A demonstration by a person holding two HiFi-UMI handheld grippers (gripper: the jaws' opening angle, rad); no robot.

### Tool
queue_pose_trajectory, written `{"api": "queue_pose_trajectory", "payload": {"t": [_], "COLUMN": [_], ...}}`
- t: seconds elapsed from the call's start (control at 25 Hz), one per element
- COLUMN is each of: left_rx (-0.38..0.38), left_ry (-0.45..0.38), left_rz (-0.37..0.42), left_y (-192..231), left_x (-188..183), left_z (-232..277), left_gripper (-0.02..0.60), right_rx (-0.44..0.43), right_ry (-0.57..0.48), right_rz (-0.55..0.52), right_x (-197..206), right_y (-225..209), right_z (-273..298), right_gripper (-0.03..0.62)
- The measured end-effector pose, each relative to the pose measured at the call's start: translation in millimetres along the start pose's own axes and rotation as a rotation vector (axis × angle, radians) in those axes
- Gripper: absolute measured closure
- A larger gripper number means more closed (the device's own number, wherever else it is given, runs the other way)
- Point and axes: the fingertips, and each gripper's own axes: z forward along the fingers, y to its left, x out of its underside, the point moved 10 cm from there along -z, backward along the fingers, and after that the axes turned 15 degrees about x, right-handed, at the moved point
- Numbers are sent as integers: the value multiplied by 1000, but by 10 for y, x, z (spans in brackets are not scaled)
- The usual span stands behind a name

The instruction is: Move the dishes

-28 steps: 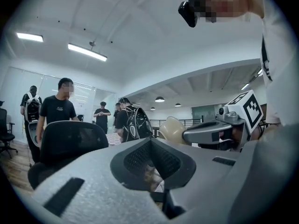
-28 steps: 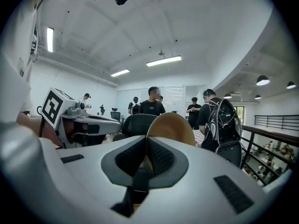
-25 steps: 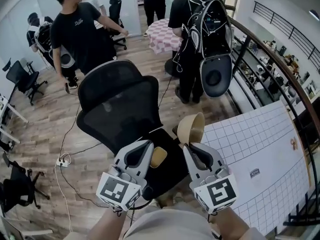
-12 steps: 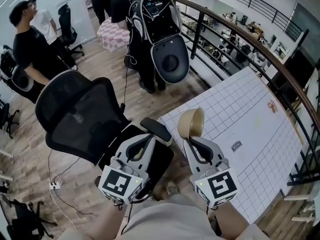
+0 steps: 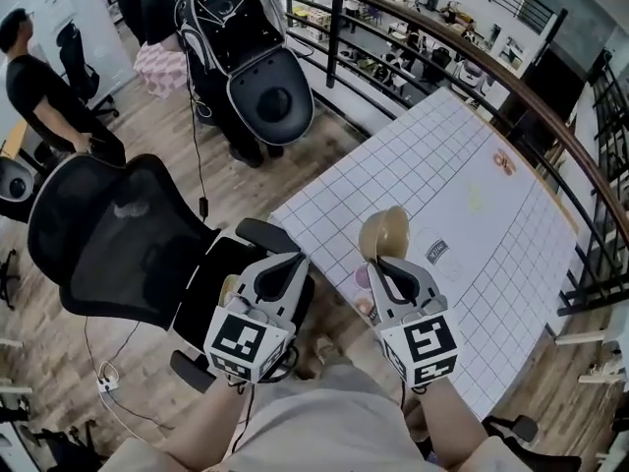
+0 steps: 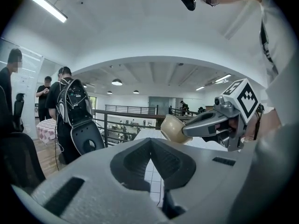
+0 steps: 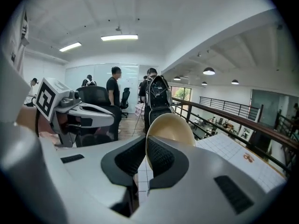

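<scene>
Head view: nearest the body, the left gripper (image 5: 287,262) and the right gripper (image 5: 386,264) sit side by side, both pointing away from the person. The left gripper view shows its jaws pressed together with nothing between them. The right gripper's jaws are pinched on the rim of a tan bowl (image 5: 385,232), which stands on edge above the jaws with its hollow turned toward the left gripper.

The bowl hangs over the near part of the bench (image 5: 491,224), just inside its left edge (whether it touches the gridded sheet cannot be told from any view). Past the bowl the gridded surface runs mostly bare toward its far end, with only a few small printed marks, so there is open room ahead and to the right.

To the left the space is tighter. A black mesh chair (image 5: 98,244) stands at the bench's near corner, and its armrest (image 5: 263,234) lies just beside the bench edge and close to the left gripper.

Farther off, a person with a black backpack (image 5: 241,28) stands on the wooden floor (image 5: 147,126) beyond the chair. A dark railing (image 5: 335,37) runs along the bench's far side.
</scene>
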Motion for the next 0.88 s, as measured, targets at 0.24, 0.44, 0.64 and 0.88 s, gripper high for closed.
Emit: {"api": "queue_pose_trajectory", "payload": {"t": [0.24, 0.44, 0.64, 0.88], "left_rx": [100, 167, 212, 262], "left_ry": [84, 166, 234, 308], "left_rz": [-30, -54, -99, -154], "left_y": [-128, -231, -297, -361], "left_x": [301, 572, 911, 1212], "left_z": [365, 661, 814, 925], "left_gripper": [568, 568, 568, 568], "right_rx": [47, 82, 96, 109], "right_ry": [135, 229, 319, 439], "right_rz": [15, 36, 55, 79], "right_x": [453, 838, 1315, 1833], "right_y": [-204, -337, -369, -323], "right_z": [35, 67, 86, 131], "right_gripper": [566, 566, 566, 566]}}
